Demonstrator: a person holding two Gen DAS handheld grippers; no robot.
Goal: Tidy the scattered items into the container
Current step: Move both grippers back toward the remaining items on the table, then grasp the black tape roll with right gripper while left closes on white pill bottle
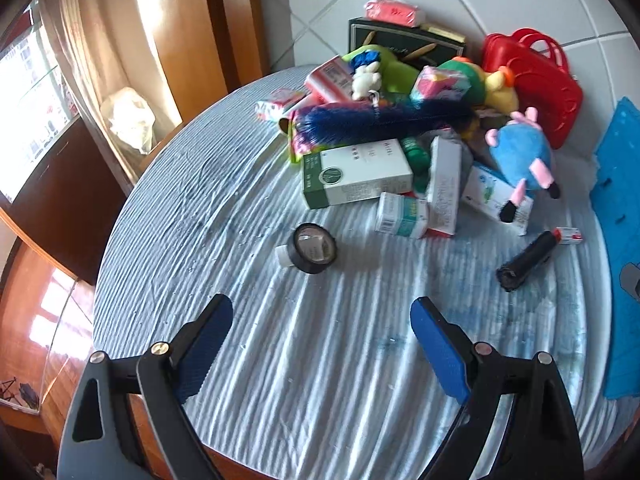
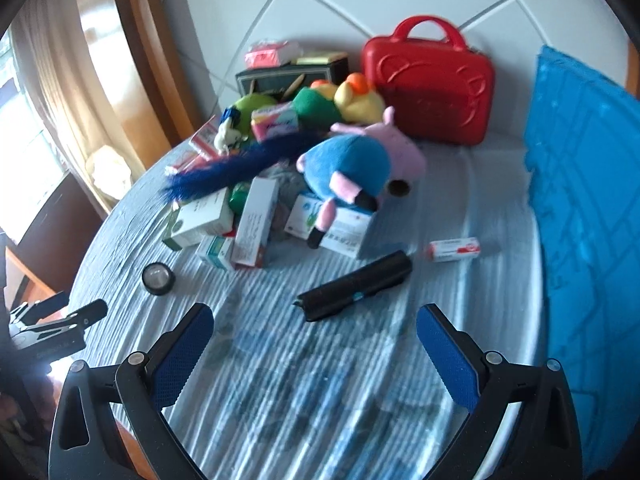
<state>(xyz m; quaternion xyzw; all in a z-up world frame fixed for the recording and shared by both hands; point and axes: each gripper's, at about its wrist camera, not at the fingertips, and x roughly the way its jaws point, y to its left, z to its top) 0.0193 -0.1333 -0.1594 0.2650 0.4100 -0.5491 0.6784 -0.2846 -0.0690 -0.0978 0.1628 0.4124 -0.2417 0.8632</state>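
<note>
A heap of boxes, plush toys and a blue brush [image 1: 376, 118] [image 2: 232, 168] lies on the striped cloth of a round table [image 1: 280, 352] [image 2: 304, 400]. A roll of black tape [image 1: 314, 249] [image 2: 158, 278] and a black cylinder [image 1: 524, 262] [image 2: 356, 292] lie apart, nearer me. A blue crate [image 1: 618, 216] [image 2: 584, 216] stands at the right edge. My left gripper [image 1: 322, 344] hovers open above bare cloth, short of the tape. Empty too, my right gripper [image 2: 316, 354] stands open just short of the cylinder.
A red hard case [image 1: 536, 80] [image 2: 432, 88] stands at the back by the tiled wall. A small red-and-white box [image 1: 568, 235] [image 2: 454, 249] lies beside the cylinder. A blue plush pig [image 1: 520, 156] [image 2: 352, 168] tops the boxes. Wooden furniture and a curtain are to the left.
</note>
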